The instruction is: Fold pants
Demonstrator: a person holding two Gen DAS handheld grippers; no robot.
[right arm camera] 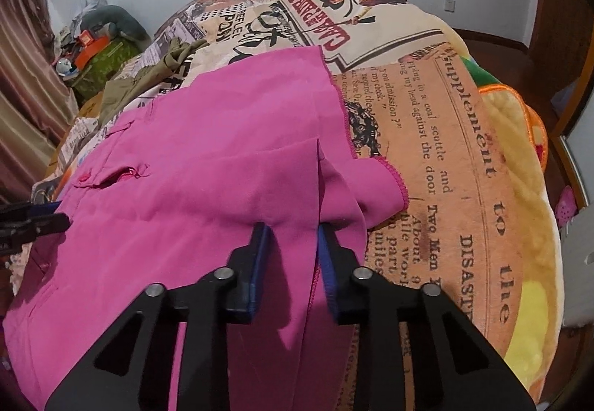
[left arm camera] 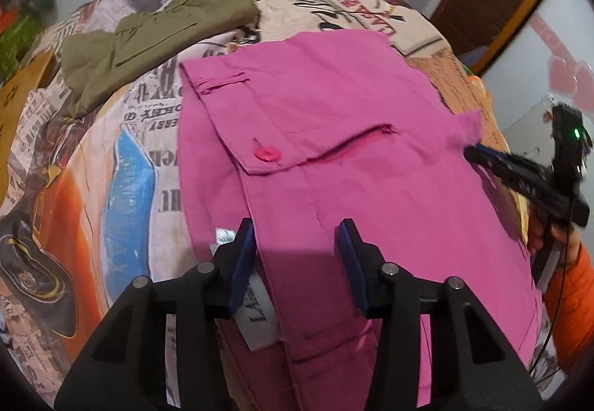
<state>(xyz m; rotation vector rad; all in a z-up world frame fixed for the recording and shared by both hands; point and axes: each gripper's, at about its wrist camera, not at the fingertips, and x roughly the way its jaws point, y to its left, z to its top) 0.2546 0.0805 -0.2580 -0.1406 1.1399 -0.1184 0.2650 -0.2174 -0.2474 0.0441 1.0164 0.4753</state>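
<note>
The pink pants (left arm camera: 334, 136) lie flat on the printed bedspread (right arm camera: 445, 158), stretching straight ahead of both your grippers, their long axis running across from one gripper to the other. Your left gripper (left arm camera: 297, 236) straddles the waistband edge, jaws partly spread with the cloth between them; I can't tell whether the pads press it. Your right gripper (right arm camera: 293, 236) pinches the hem end. Both point steeply down.

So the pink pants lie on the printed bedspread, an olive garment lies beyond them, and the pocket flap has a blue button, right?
Not quite: the button on the pocket flap of the pink pants is pink, as the left wrist view shows. The printed bedspread and olive garment are as you say.
</note>
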